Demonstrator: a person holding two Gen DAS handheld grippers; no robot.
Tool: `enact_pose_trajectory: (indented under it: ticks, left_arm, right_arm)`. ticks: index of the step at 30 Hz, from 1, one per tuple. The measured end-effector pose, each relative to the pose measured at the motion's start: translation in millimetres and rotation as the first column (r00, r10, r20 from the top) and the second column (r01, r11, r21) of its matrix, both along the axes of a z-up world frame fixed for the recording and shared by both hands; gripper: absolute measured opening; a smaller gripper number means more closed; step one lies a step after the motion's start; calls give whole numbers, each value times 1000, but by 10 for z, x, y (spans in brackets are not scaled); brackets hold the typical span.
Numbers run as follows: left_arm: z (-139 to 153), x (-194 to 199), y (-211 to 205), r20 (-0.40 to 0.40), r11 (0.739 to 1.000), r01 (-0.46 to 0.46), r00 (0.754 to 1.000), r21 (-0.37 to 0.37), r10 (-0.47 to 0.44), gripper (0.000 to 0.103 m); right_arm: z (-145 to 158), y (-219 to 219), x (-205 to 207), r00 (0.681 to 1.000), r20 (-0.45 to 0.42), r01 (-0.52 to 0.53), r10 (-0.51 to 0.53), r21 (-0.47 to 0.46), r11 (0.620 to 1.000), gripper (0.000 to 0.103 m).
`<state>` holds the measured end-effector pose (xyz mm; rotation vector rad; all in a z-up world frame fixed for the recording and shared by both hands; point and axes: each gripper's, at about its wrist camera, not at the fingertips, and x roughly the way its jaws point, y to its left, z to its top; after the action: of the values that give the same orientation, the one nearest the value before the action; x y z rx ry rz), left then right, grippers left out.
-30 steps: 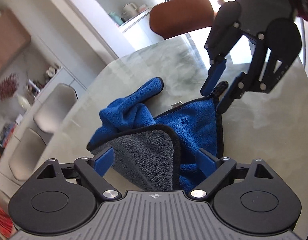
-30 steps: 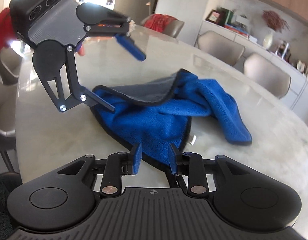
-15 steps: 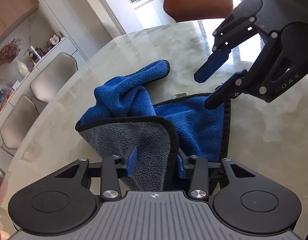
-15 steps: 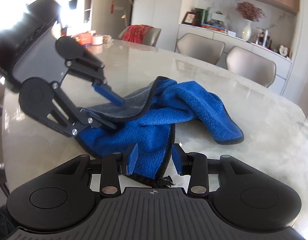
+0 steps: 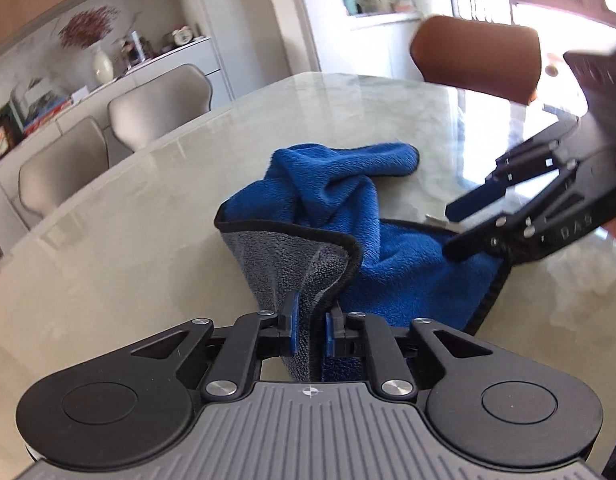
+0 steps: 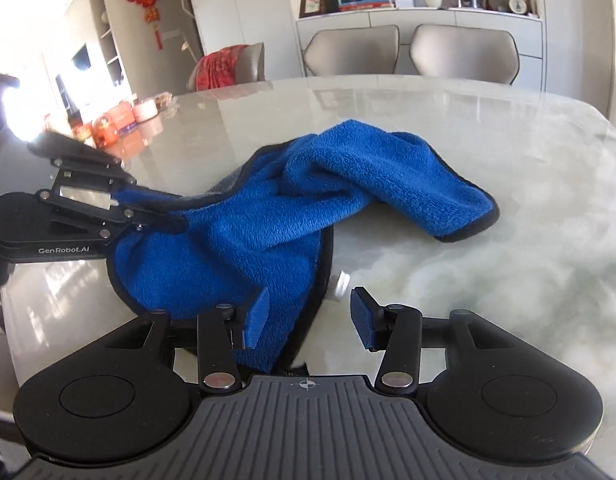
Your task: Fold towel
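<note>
So the towel (image 5: 340, 216) is a blue one with a grey back and black trim, lying rumpled on a pale marble table (image 5: 147, 216), roughly mid-table, with one rolled end trailing off toward the far edge. The corner nearest the left gripper (image 5: 310, 326) is flipped over so the grey side faces up, and that gripper has its jaws pressed together on that grey flap, lifting it a bit off the table into a little tent. In the right wrist view you can see the same grip from the side, the left gripper coming in low from the table's left side with fabric clamped in it.

The right gripper (image 6: 310, 322) is a different story: its jaws are spread apart, and the towel's blue corner with the black hem lies between them, closer to the left blue pad (image 6: 256, 320). The right-hand pad sits over bare marble, not touching cloth.

Around the table there are two beige chairs (image 6: 408, 52) at the far side, and a brown chair (image 5: 478, 62) at another edge.
</note>
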<state>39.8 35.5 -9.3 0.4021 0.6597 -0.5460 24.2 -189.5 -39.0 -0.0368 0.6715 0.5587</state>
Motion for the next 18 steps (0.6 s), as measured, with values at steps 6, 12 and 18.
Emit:
enact_pose_trajectory:
  ticks: [6, 12, 18]
  left_arm:
    - [59, -1, 145, 15, 997, -68, 998, -48, 68, 18]
    - [177, 30, 318, 57, 984, -162, 984, -79, 166, 16]
    - [264, 42, 552, 44, 966, -229, 971, -118, 236, 12]
  right_arm:
    - [-61, 220, -96, 997, 68, -17, 22, -79, 997, 21]
    - [-21, 268, -175, 994, 89, -56, 61, -57, 997, 9]
    - [269, -142, -205, 988, 143, 62, -66, 28, 998, 9]
